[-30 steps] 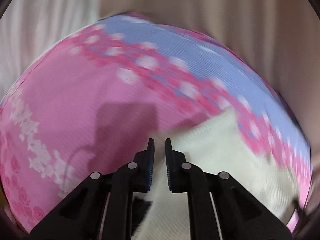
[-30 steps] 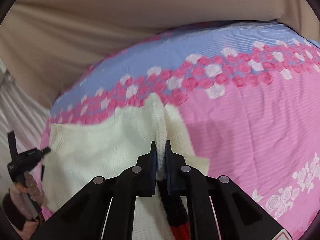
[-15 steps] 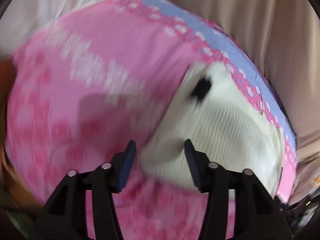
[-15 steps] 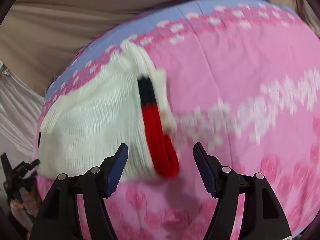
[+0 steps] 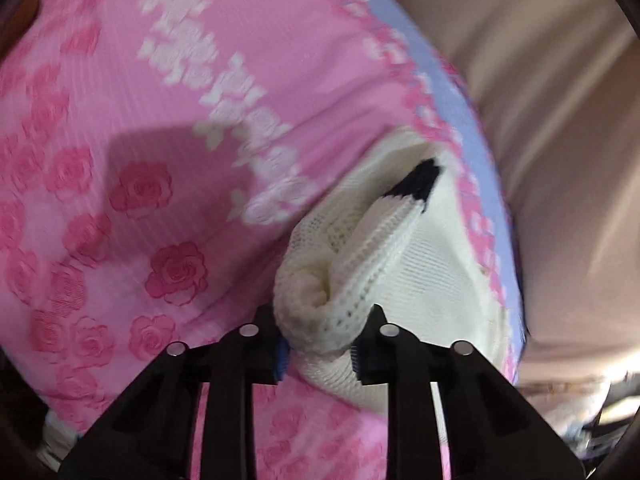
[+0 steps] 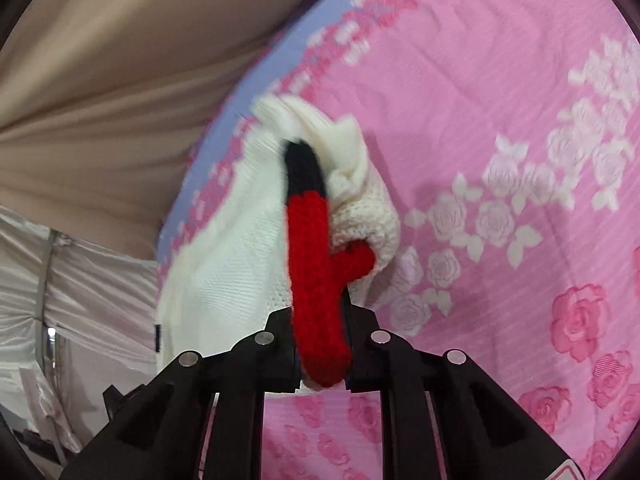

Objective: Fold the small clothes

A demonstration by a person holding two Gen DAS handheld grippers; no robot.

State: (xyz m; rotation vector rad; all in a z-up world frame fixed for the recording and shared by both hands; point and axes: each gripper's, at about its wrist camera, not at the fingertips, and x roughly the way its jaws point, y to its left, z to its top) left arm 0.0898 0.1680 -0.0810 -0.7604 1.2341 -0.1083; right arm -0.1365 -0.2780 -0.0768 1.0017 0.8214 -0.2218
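Note:
A small cream knit sweater (image 5: 404,264) lies on the pink rose-patterned bedsheet (image 5: 132,128), near its blue border. A sleeve with a black cuff (image 5: 420,184) lies folded across it. My left gripper (image 5: 320,352) is shut on a bunched cream edge of the sweater. In the right wrist view the sweater (image 6: 232,264) has a red and black ribbed band (image 6: 316,264). My right gripper (image 6: 322,354) is shut on the red end of that band.
The bedsheet (image 6: 520,160) spreads to the right in the right wrist view. Beige fabric (image 5: 560,120) lies beyond the sheet's blue border. White satin cloth (image 6: 80,280) hangs at the left.
Both grippers were open half a second ago above the flat sweater. Both have moved in and closed on it, the left on the cream edge, the right on the red band.

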